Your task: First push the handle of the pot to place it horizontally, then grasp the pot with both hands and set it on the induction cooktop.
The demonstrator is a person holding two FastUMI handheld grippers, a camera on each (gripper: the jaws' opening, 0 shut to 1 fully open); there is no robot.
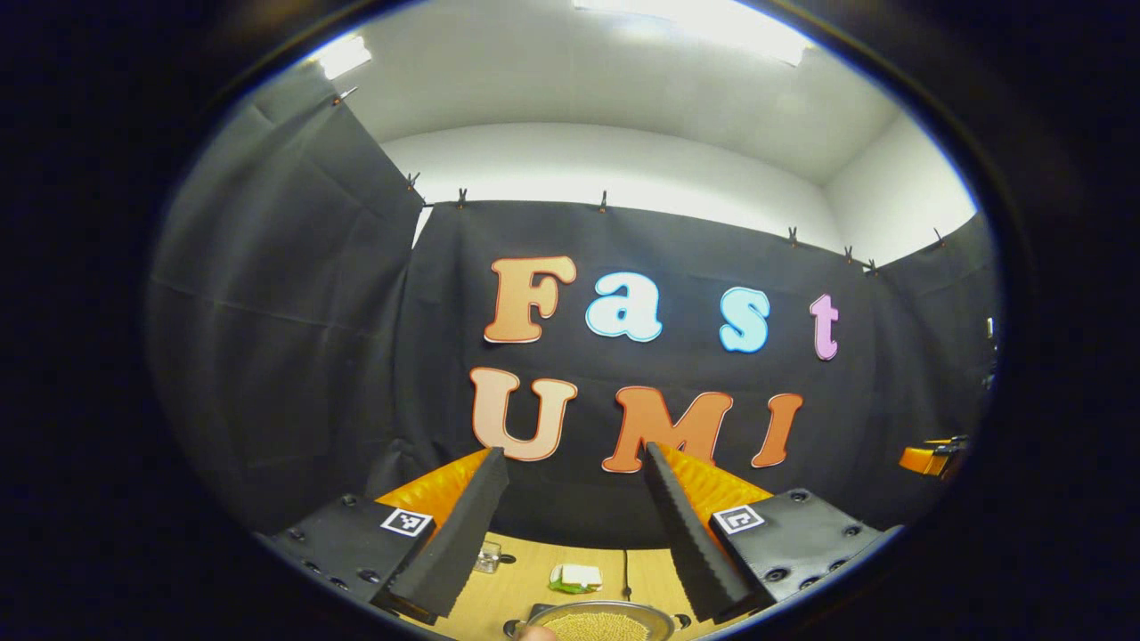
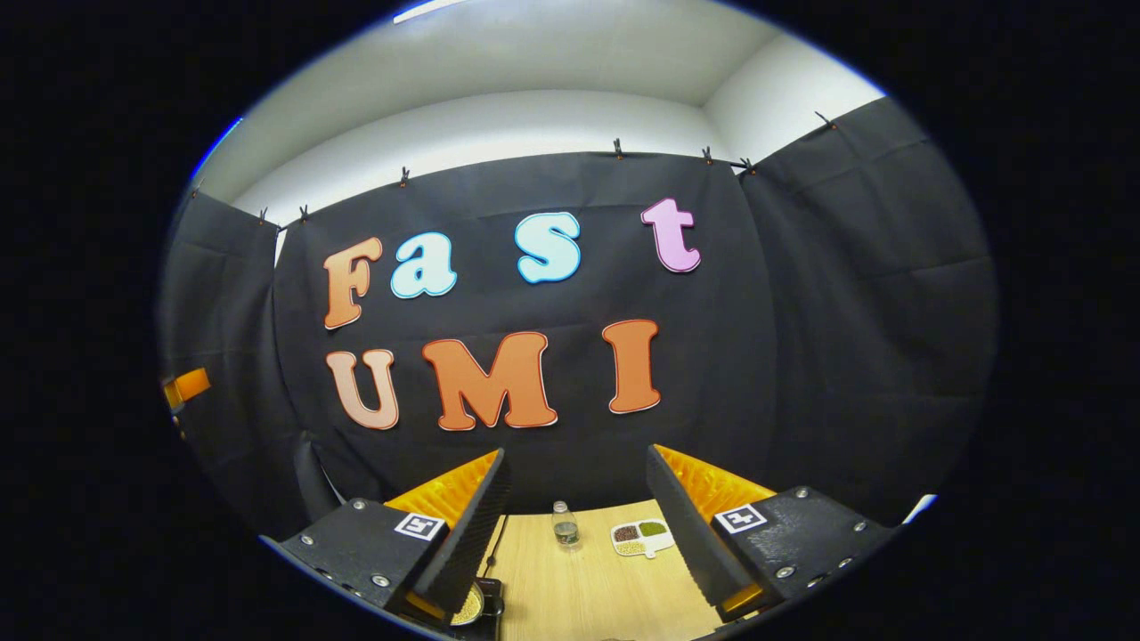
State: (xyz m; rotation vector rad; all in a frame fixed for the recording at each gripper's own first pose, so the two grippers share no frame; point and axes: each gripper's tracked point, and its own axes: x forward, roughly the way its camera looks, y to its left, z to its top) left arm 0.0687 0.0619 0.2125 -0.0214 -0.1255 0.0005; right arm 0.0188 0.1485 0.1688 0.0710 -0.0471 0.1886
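Left gripper view: pot point(image 1: 598, 623) at the bottom edge (both grippers' jaws spread, gripping nothing).

Black cloth point(image 1: 294, 356) hangs as the booth's wall, pinned along its top edge by small clips point(image 1: 461, 196). Above the cloth runs a white room wall point(image 1: 623, 169), and above that a white ceiling with bright strip lights point(image 1: 712, 22). Below the cloth, a light wooden tabletop point(image 2: 588, 579) meets its lower hem, and the cloth folds around the table's left and right sides.
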